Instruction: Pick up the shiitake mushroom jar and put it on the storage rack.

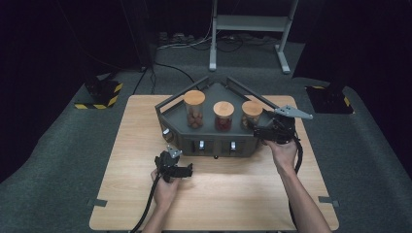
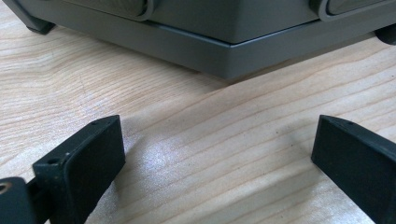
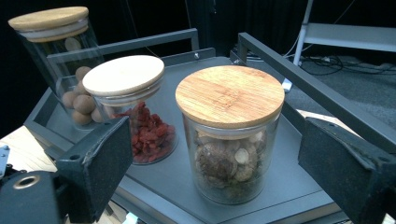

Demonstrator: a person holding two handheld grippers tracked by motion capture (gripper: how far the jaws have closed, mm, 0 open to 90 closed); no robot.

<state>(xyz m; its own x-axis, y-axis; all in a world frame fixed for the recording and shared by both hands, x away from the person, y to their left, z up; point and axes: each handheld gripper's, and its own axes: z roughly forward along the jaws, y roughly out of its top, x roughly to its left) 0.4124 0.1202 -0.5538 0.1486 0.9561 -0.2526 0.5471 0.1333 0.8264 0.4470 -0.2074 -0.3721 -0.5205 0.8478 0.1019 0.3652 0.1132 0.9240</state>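
A dark grey stand (image 1: 184, 138) in the middle of the wooden table (image 1: 218, 194) carries three glass jars with wooden lids. The tall one (image 1: 194, 109) holds brown balls, the middle one (image 1: 223, 116) red berries, and the right one (image 1: 251, 113) pale and brown pieces. My right gripper (image 1: 258, 128) is level with the right jar (image 3: 229, 135), open, with a jaw on either side and a gap to the glass on both. The berry jar (image 3: 133, 107) and the tall jar (image 3: 60, 60) stand behind to the left. My left gripper (image 1: 171, 156) hovers low before the stand's front corner (image 2: 229, 60), open (image 2: 217, 126) over bare wood.
The stand has raised rails (image 3: 299, 74) along its back sides and small light tabs (image 1: 201, 144) on its front face. A white metal frame (image 1: 252, 24) and cables lie on the floor behind the table. Striped floor bases (image 1: 99, 94) sit at both far sides.
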